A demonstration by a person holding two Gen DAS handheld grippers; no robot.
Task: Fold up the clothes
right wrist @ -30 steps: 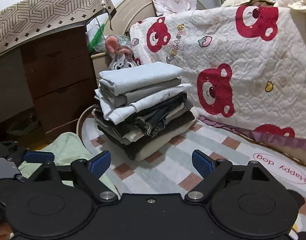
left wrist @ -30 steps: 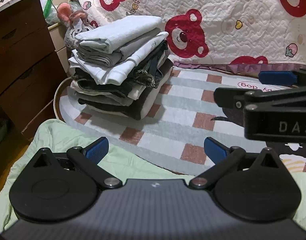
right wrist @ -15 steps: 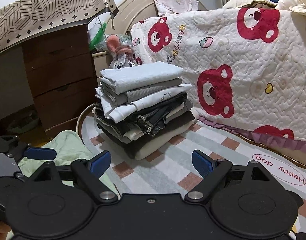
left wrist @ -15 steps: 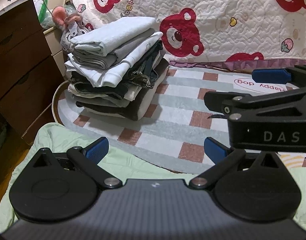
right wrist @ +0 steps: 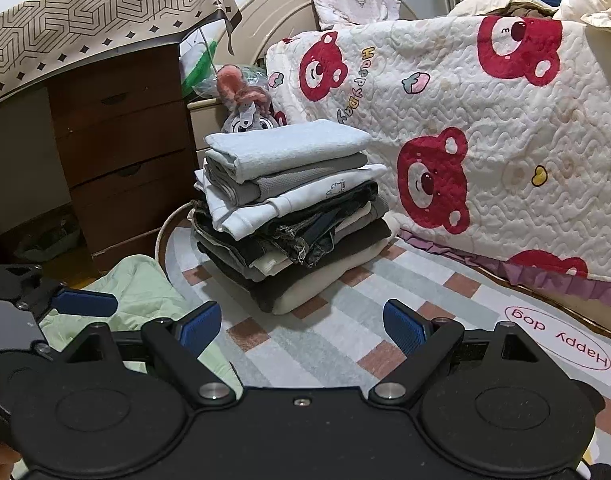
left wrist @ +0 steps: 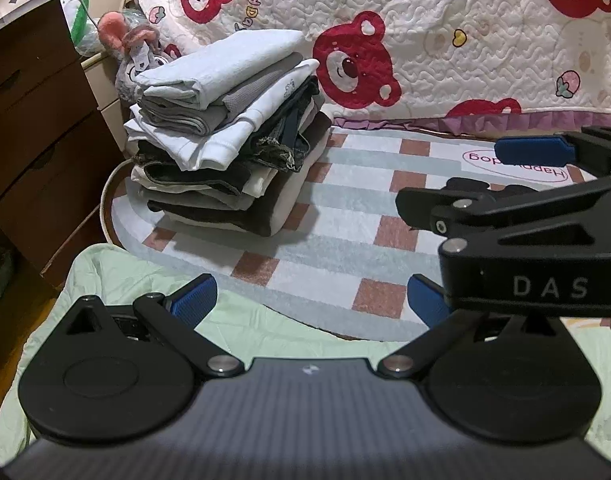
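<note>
bedroom corner, floor level
checked rug [right wrist: 345, 344] beside a bear-print quilt [right wrist: 485, 140]; dark wooden drawers [right wrist: 117, 152] left, plush toy [right wrist: 245, 108] behind.

The stack of folded clothes [right wrist: 289, 208] is soft cloth — smooth cotton on top, frayed denim midway. The bedspread [right wrist: 485, 128] at upper right is quilted, puckered fabric. The rug [left wrist: 345, 216] looks short-piled and matt. The dresser [right wrist: 121, 148] at left is dark, slightly glossy wood. Both tongs are matt black plastic with ribbed blue pads [right wrist: 403, 326] and shiny metal rivets.
</note>
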